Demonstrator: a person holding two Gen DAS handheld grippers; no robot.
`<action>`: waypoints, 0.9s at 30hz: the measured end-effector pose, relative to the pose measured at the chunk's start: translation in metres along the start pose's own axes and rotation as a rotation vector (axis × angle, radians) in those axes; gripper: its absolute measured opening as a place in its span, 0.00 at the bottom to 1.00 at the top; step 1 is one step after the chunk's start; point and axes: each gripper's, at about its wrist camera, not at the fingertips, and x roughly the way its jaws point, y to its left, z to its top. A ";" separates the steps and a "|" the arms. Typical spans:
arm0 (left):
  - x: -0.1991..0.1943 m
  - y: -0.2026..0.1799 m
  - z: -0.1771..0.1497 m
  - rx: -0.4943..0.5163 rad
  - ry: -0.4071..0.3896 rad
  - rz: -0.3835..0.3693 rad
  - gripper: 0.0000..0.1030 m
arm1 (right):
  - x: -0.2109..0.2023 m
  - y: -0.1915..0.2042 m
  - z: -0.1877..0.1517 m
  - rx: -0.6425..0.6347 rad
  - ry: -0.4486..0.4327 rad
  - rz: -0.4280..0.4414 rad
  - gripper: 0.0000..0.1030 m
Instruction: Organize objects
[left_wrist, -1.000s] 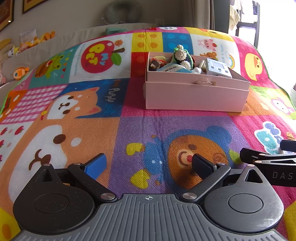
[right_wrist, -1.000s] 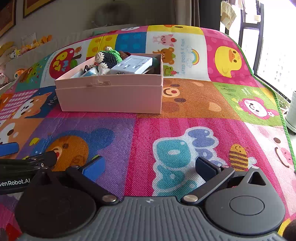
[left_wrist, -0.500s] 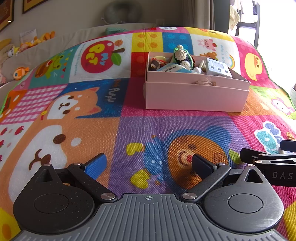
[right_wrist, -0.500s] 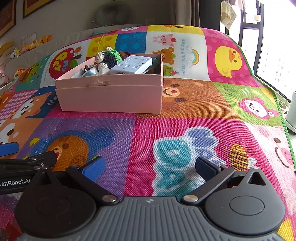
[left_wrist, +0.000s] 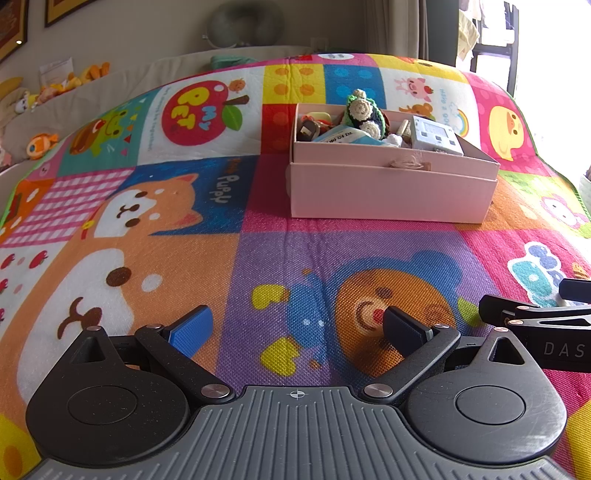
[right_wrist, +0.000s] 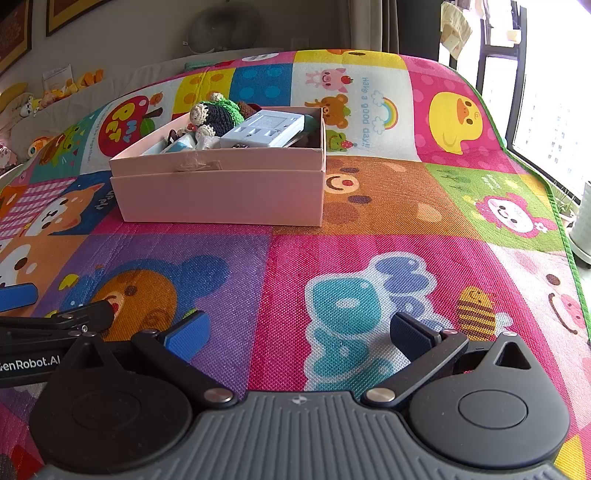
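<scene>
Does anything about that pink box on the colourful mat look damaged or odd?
Yes: the pink cardboard box has a torn, scuffed patch on its front upper rim. A green-and-black crocheted toy pokes above the rim, so the box looks overfilled.

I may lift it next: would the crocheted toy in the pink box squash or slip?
The crocheted toy looks like soft yarn, so it would probably squash yet grip well. It seems light, lying loosely atop the clutter in the pink box.
</scene>
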 end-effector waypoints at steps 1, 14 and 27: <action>0.000 0.000 0.000 0.001 0.000 0.000 0.98 | 0.000 0.000 0.000 0.000 0.000 0.000 1.00; 0.000 0.000 0.000 0.000 0.000 0.000 0.98 | 0.000 0.000 0.000 0.000 0.000 0.000 1.00; 0.000 -0.001 0.000 0.006 0.000 0.004 0.98 | 0.000 0.000 0.000 0.000 0.000 0.000 1.00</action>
